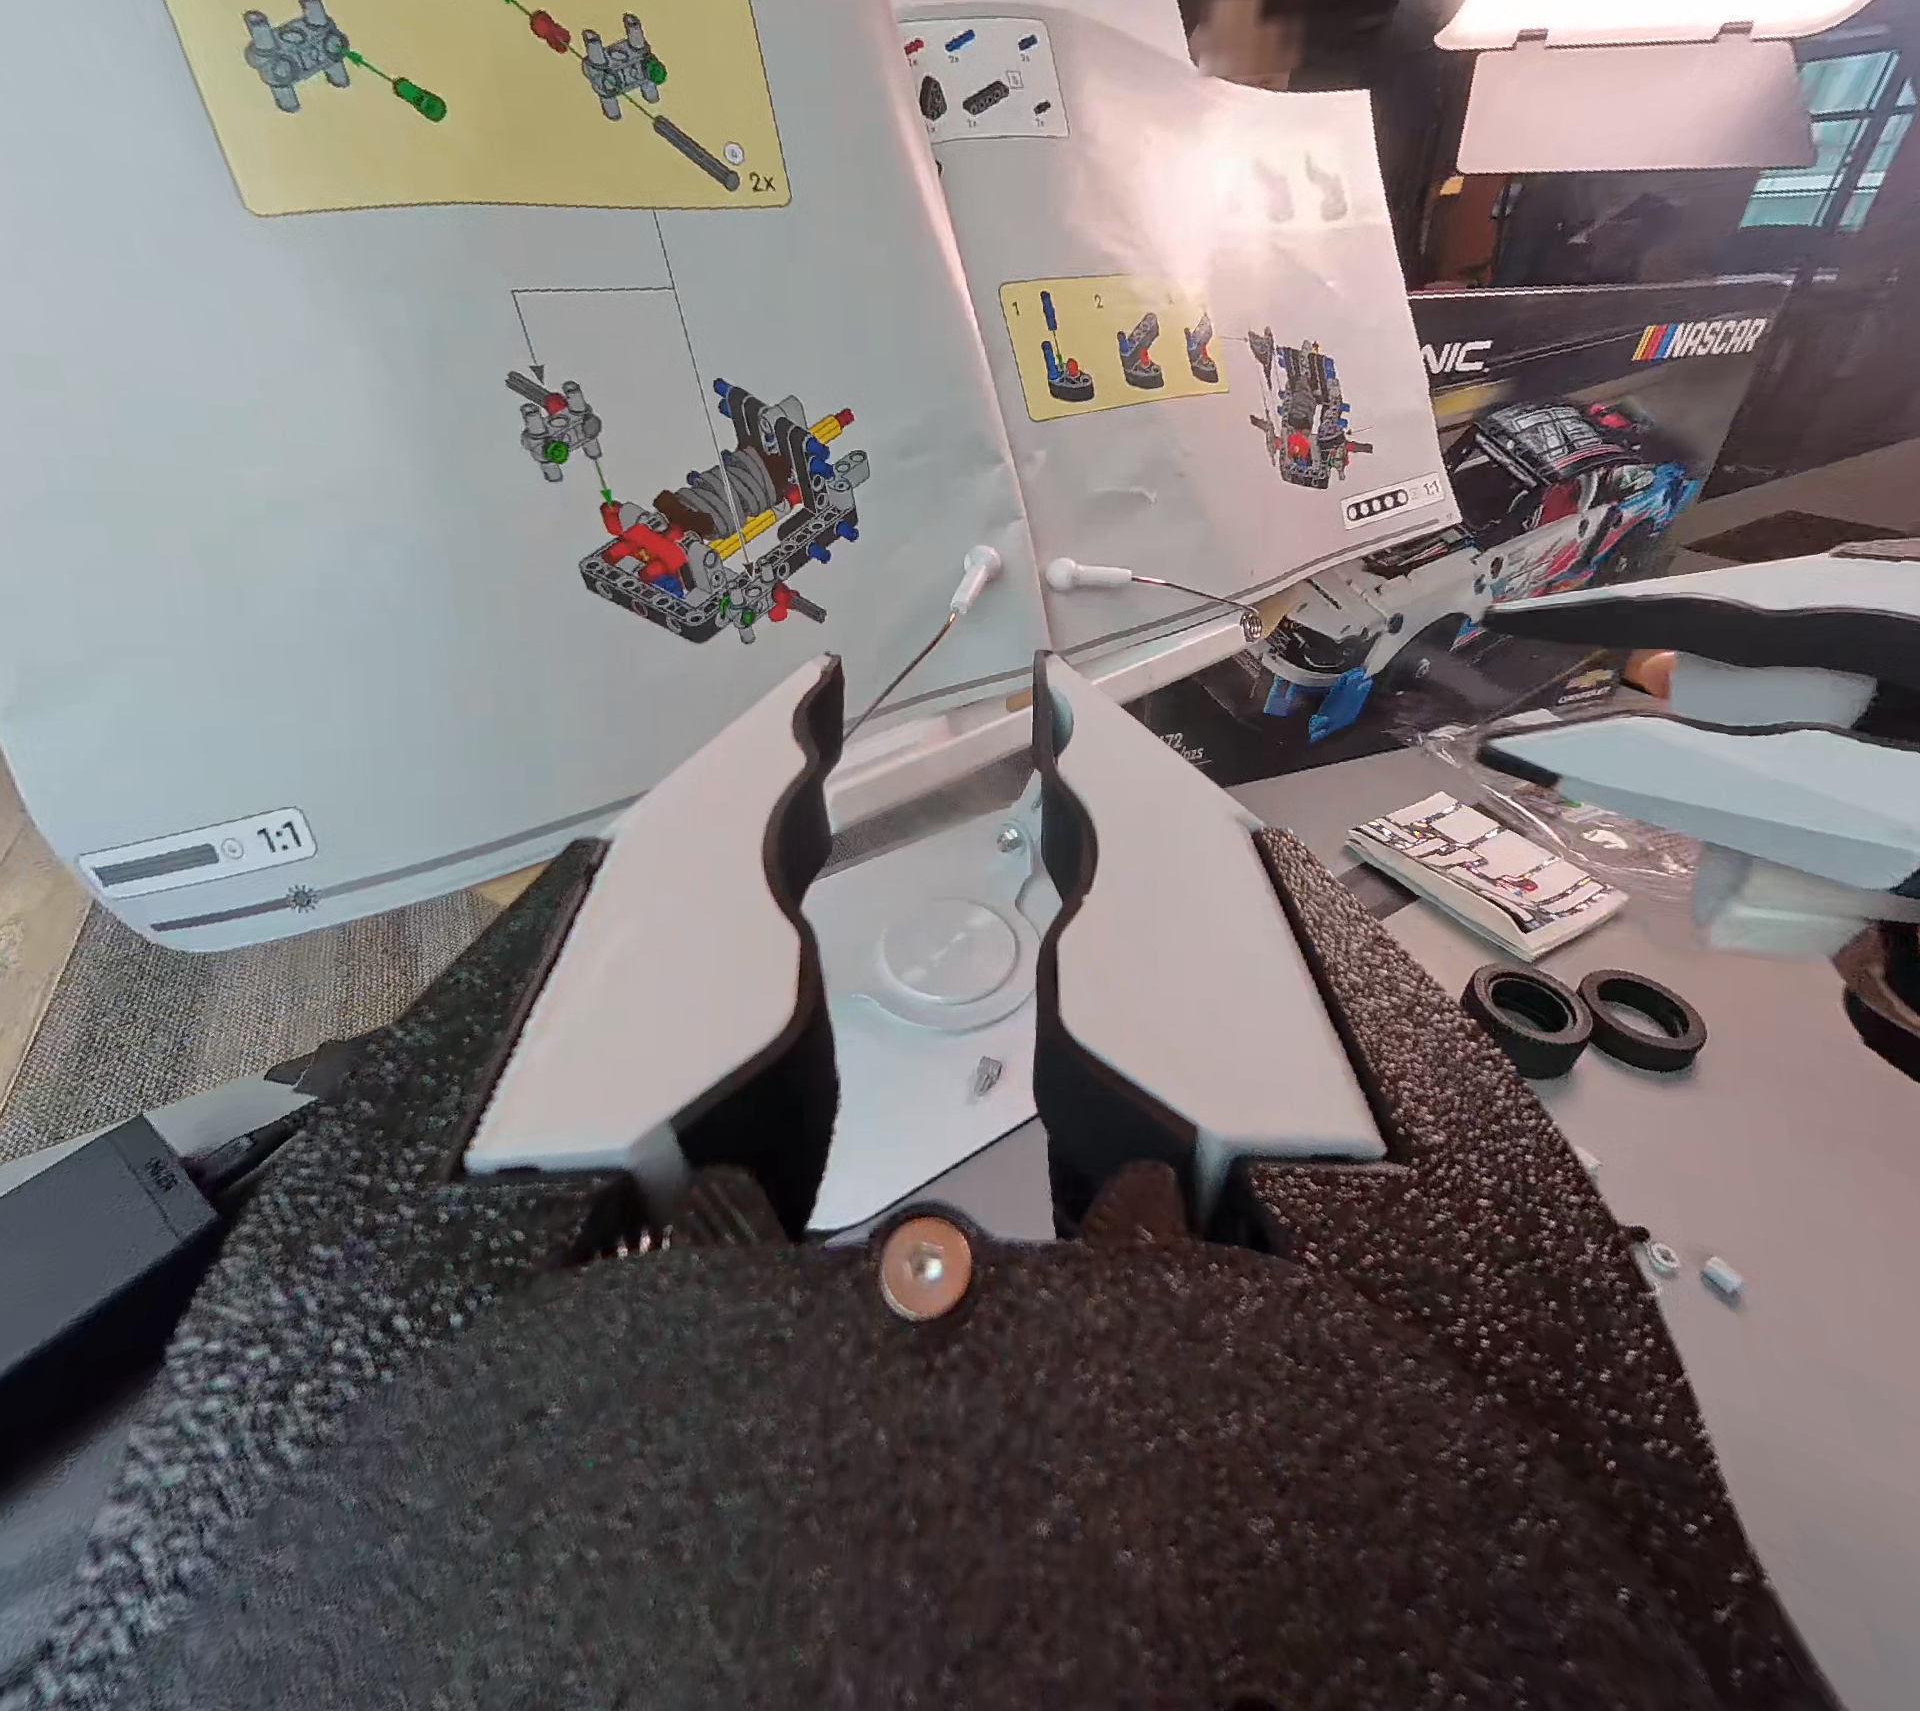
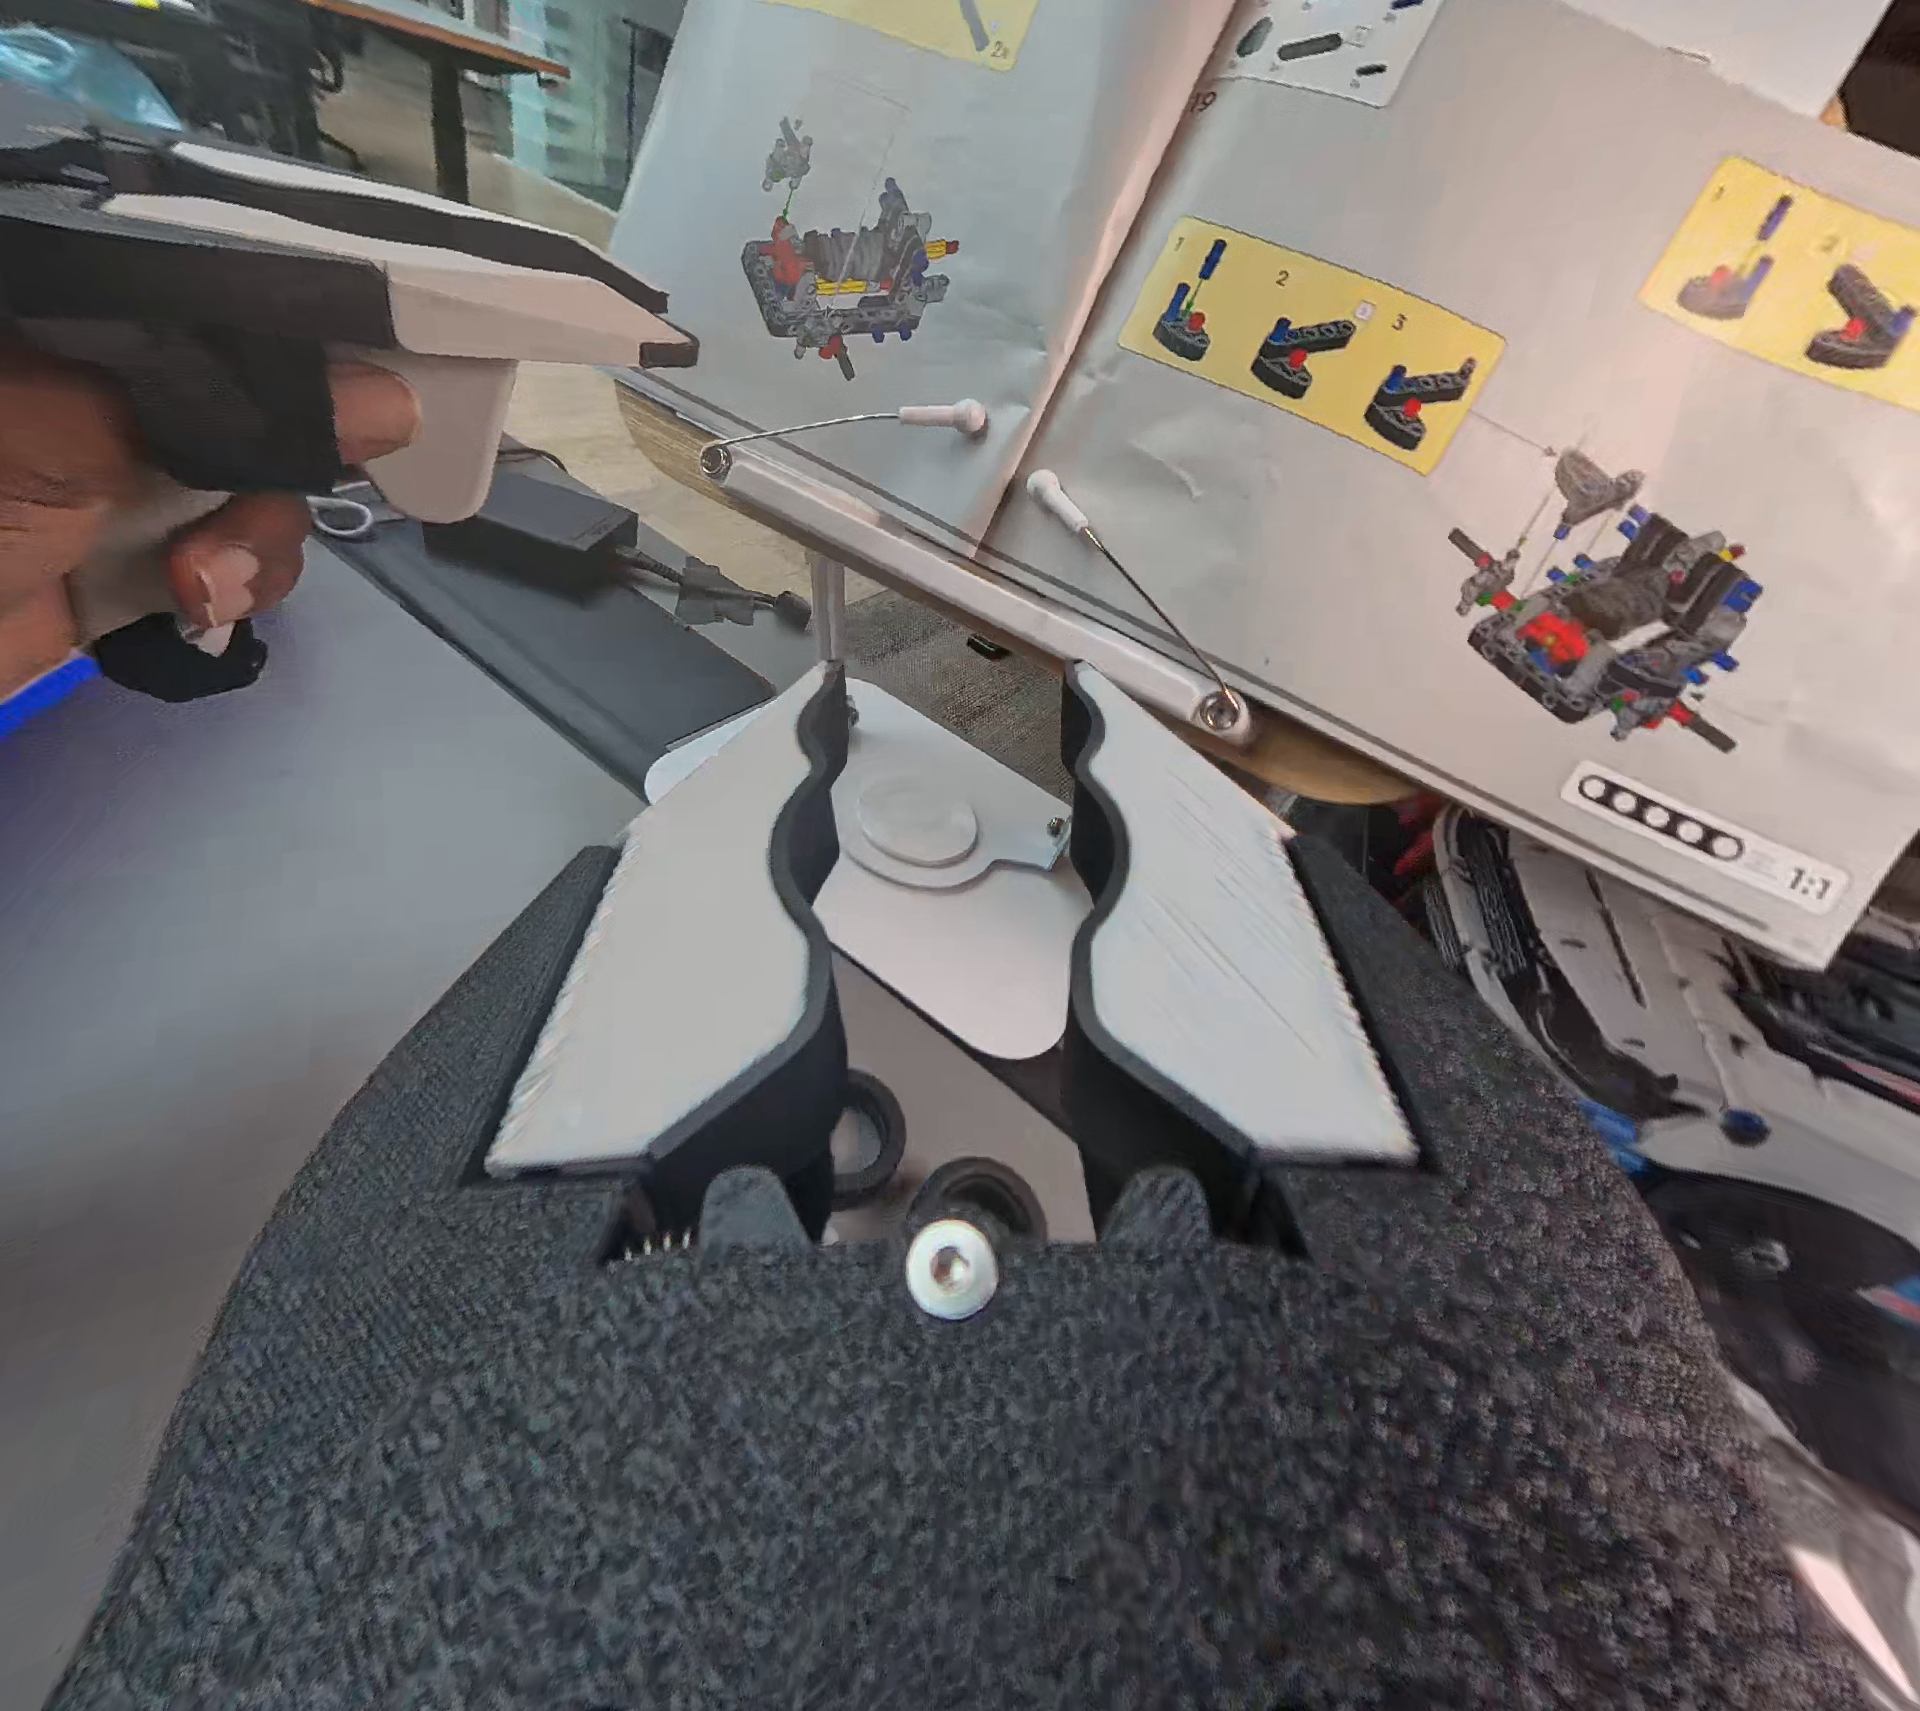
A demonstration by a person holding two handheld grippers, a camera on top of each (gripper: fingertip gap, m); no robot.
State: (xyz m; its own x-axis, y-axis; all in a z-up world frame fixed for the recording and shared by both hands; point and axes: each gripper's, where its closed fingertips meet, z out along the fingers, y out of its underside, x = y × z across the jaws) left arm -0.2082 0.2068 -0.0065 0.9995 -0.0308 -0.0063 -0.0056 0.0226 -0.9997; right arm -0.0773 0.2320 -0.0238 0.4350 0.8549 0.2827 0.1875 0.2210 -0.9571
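Observation:
An open building-instruction booklet [image 1: 436, 414] stands on a white book stand [image 1: 935, 965], held by two wire page clips [image 1: 971, 581]. My left gripper [image 1: 935, 674] is open and empty, pointing at the foot of the booklet just above the stand's base. My right gripper [image 2: 945, 685] is open and empty, also above the stand's base [image 2: 935, 892], below the booklet [image 2: 1403, 435]. The right gripper also shows at the right edge of the left wrist view [image 1: 1704, 685]. The left gripper, held by a gloved hand, shows at the left of the right wrist view [image 2: 665, 342].
Two black rubber tyres [image 1: 1579, 1022] lie on the grey table [image 1: 1714, 1194], near a sticker sheet [image 1: 1486, 882] and clear plastic bag [image 1: 1621, 820]. A toy car box [image 1: 1558, 466] stands behind. A black power adapter [image 1: 94, 1246] lies left. Tiny grey parts [image 1: 1720, 1275] lie right. The stand's base [image 2: 935, 892] is about 25 cm from both grippers' fingertips.

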